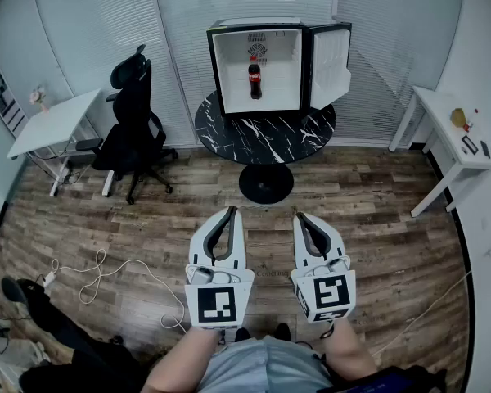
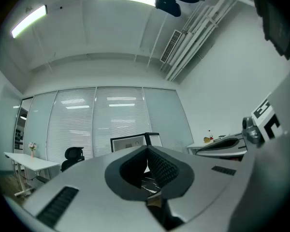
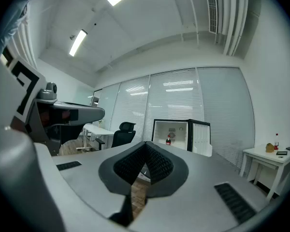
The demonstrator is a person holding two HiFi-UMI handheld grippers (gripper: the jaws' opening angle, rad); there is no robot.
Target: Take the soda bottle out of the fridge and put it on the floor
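A dark soda bottle point(image 1: 254, 78) with a red label stands upright inside the small white fridge point(image 1: 262, 65). The fridge door point(image 1: 331, 62) hangs open to the right, and the fridge sits on a round black marble table point(image 1: 266, 133). My left gripper point(image 1: 229, 212) and right gripper point(image 1: 301, 216) are side by side low in the head view, far short of the table, both shut and empty. In the right gripper view the bottle point(image 3: 168, 139) shows small in the fridge point(image 3: 176, 134) beyond the closed right gripper point(image 3: 146, 144). The left gripper point(image 2: 147, 149) points toward the fridge point(image 2: 130, 143).
A black office chair point(image 1: 135, 121) stands left of the table, beside a white desk point(image 1: 53, 125). Another white desk point(image 1: 454, 137) with small items is at the right wall. A white cable point(image 1: 106, 273) lies on the wood floor. A person's shoe point(image 1: 16, 289) is at lower left.
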